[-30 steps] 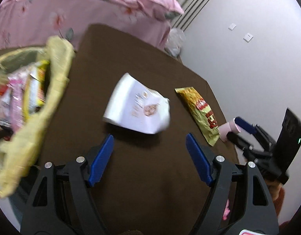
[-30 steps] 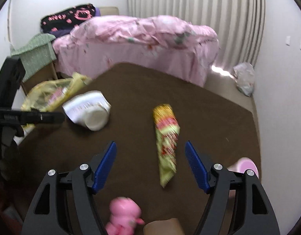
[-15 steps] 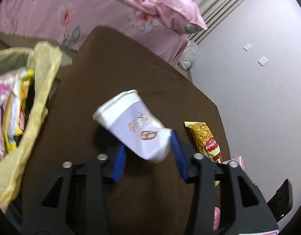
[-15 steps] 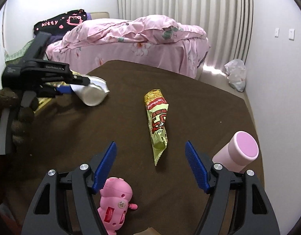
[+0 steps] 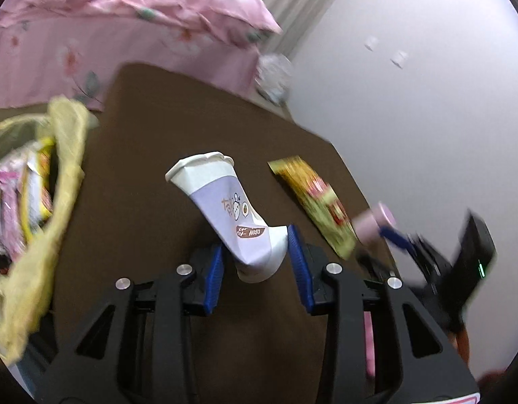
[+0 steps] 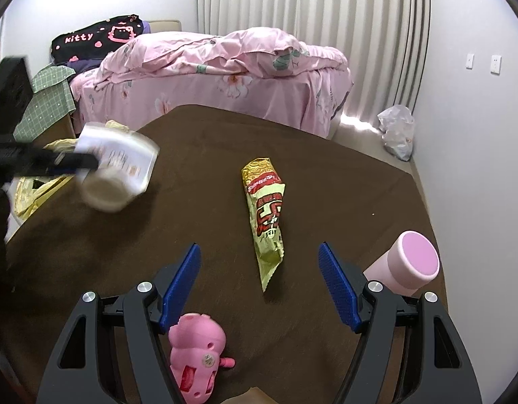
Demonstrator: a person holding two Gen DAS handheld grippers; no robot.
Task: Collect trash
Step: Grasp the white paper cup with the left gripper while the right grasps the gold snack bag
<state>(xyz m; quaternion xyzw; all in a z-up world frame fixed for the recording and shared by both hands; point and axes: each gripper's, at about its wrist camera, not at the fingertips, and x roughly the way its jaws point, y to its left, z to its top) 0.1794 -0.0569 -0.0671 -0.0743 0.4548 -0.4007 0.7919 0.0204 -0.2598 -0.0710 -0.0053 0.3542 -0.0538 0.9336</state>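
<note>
My left gripper (image 5: 255, 252) is shut on the base of a crumpled white and lilac paper cup (image 5: 225, 202) and holds it above the brown table (image 5: 151, 141). The cup also shows in the right wrist view (image 6: 117, 168), lifted at the table's left side. A yellow trash bag (image 5: 60, 175) with wrappers inside hangs at the table's left edge. A yellow snack wrapper (image 6: 265, 212) lies flat mid-table. My right gripper (image 6: 259, 279) is open and empty, just short of the wrapper's near tip.
A pink toy pig (image 6: 195, 353) lies by my right gripper's left finger. A pink cylinder cup (image 6: 410, 266) lies at the right. A pink bed (image 6: 218, 67) stands beyond the table. A white plastic bag (image 6: 397, 131) sits on the floor by the wall.
My left gripper closed on the paper cup and lifted it off the table. The right gripper drew back from the snack wrapper and stays open.
</note>
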